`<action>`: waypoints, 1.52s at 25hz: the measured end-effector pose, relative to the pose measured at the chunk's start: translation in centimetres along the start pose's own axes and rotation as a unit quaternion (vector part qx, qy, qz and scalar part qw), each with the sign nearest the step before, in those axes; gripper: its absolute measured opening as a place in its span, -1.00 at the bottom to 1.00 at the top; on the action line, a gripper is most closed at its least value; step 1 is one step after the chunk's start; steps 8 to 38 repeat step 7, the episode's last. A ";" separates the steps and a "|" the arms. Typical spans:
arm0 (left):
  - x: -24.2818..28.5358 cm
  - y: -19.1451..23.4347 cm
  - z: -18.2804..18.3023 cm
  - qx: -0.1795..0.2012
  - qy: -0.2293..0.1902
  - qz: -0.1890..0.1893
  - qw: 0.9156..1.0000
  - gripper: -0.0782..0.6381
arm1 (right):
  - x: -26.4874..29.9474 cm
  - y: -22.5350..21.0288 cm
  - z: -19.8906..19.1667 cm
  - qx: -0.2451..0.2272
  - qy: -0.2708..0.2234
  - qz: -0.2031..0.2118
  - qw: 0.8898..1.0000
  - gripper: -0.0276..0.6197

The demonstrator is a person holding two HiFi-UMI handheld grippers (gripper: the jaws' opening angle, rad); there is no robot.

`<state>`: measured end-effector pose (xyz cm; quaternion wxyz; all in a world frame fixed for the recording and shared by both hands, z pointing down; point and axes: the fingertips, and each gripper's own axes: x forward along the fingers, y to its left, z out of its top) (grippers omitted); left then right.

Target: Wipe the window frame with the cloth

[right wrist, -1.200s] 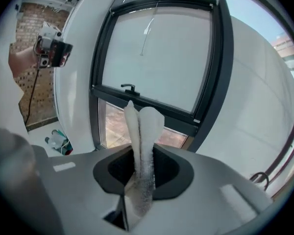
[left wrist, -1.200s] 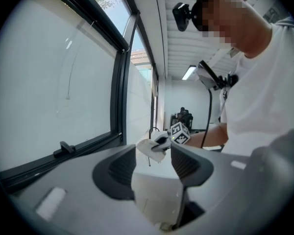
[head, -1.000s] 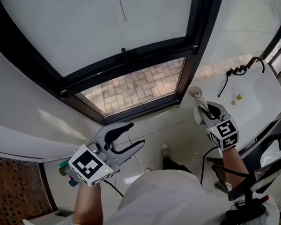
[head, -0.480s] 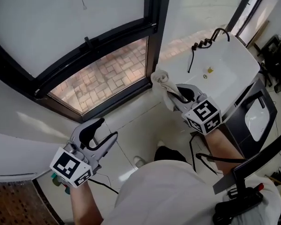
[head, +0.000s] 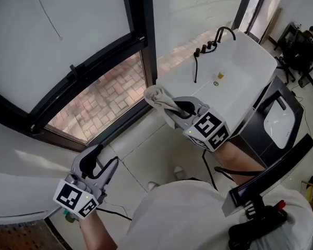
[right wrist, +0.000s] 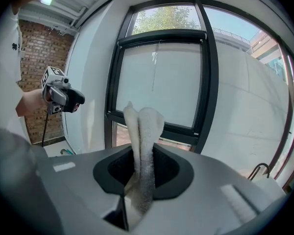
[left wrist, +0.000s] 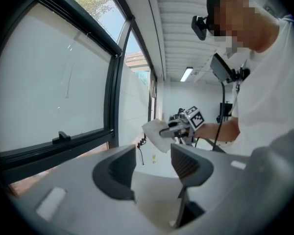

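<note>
Jaws, right gripper point(head: 171, 106): clamped shut on the cloth point(right wrist: 145, 126), no gap at all.
Jaws, left gripper point(left wrist: 154, 166): sat apart with a fair gap, and nothing was between them.
Cloth vs jaws: the lower part was squeezed between the right jaws, and the folded white top poked up past the tips like a little wad.
Cloth vs window frame point(head: 142, 33): it pointed at the black frame, down by the foot of the upright post. It looked close but not touching, going by the right gripper view.
Left gripper spot: low and off to the left, under the bottom rail and well apart from the cloth.
Other stuff: a white sink point(head: 248, 74) with a black tap point(head: 220, 34) was just right of the right gripper.
</note>
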<state>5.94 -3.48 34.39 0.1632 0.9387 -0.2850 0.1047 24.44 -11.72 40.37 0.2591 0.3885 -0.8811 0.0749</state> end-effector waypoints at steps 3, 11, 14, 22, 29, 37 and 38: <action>0.6 0.0 -0.1 -0.003 0.003 -0.005 1.000 -0.10 | 0.1 -0.2 -0.4 0.006 0.004 0.001 1.000 -0.68; 1.3 0.3 -0.4 -0.005 0.007 -0.010 1.000 -0.10 | 0.6 -0.6 -1.2 0.010 0.010 0.002 1.000 -0.68; 1.3 0.3 -0.4 -0.005 0.007 -0.010 1.000 -0.10 | 0.6 -0.6 -1.2 0.010 0.010 0.002 1.000 -0.68; 1.3 0.3 -0.4 -0.005 0.007 -0.010 1.000 -0.10 | 0.6 -0.6 -1.2 0.010 0.010 0.002 1.000 -0.68; 1.3 0.3 -0.4 -0.005 0.007 -0.010 1.000 -0.10 | 0.6 -0.6 -1.2 0.010 0.010 0.002 1.000 -0.68; 1.3 0.3 -0.4 -0.005 0.007 -0.010 1.000 -0.10 | 0.6 -0.6 -1.2 0.010 0.010 0.002 1.000 -0.68; 1.3 0.3 -0.4 -0.005 0.007 -0.010 1.000 -0.10 | 0.6 -0.6 -1.2 0.010 0.010 0.002 1.000 -0.68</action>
